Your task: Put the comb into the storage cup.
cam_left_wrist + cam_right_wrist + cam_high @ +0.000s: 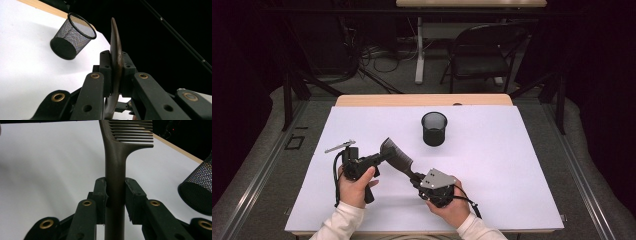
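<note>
1. Near the front edge of the white-covered table (512,200), right of centre: the right gripper (418,181), black two-jaw tool with a grey three-cornered plate on top, held in the person's right hand. In the right gripper view its jaws stand narrow, pressed on either side of the handle of a dark brown plastic comb (115,170).
2. Front-left part of the table, just beside item 1: the left gripper (384,154), black, in the person's left hand. In the left gripper view its jaws are clamped on the comb's toothed end, seen edge-on as a thin curved blade (115,57).
3. Between the two grippers: the comb (398,157), lifted clear of the table, running from the right gripper up and left to the left gripper. Both tools grip it at once.
4. Left of the left gripper: a small grey metal strip (339,146), lying flat, apart from the work.
5. Toward the back edge, centre: a black wire-mesh cup (434,128), upright, mouth open, well apart from the comb.
6. Step in hand, as judged: a handover or regrip of the comb between grippers.
7. Next move, as judged: one gripper must release so the other can tip the comb upright and carry it back over the cup's mouth.
</note>
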A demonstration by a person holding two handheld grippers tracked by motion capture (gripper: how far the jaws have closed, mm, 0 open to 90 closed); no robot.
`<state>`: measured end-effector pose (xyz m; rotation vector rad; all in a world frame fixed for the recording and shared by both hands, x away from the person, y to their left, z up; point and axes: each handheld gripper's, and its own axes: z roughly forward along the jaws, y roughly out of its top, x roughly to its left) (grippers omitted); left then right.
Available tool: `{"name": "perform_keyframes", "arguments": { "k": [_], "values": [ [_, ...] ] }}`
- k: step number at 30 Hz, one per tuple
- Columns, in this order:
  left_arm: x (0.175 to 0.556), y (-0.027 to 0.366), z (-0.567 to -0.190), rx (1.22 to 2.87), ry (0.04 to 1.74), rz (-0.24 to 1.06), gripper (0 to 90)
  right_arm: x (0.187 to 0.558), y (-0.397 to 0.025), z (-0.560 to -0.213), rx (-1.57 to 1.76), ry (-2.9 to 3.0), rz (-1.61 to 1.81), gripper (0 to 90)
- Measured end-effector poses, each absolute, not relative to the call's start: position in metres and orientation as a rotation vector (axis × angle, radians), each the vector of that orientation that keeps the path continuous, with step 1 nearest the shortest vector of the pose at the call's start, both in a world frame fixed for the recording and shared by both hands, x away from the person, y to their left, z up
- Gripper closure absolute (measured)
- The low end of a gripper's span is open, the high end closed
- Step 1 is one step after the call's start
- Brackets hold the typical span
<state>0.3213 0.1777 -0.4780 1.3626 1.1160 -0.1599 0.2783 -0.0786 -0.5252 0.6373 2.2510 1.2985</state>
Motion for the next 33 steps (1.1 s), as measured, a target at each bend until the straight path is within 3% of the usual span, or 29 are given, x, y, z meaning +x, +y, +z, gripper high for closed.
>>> {"name": "perform_keyframes", "arguments": {
  "k": [13, 33],
  "values": [
    [0.3216, 0.1788, -0.4786, 1.356, 1.116, -0.169, 83.9, 0.2788, -0.0785, -0.5255, 0.639, 2.252, 1.312, 72.1],
    [0.3228, 0.1833, -0.4807, 1.329, 1.131, -0.159, 83.9, 0.2793, -0.0781, -0.5261, 0.622, 2.247, 1.294, 59.3]
  ]
}}
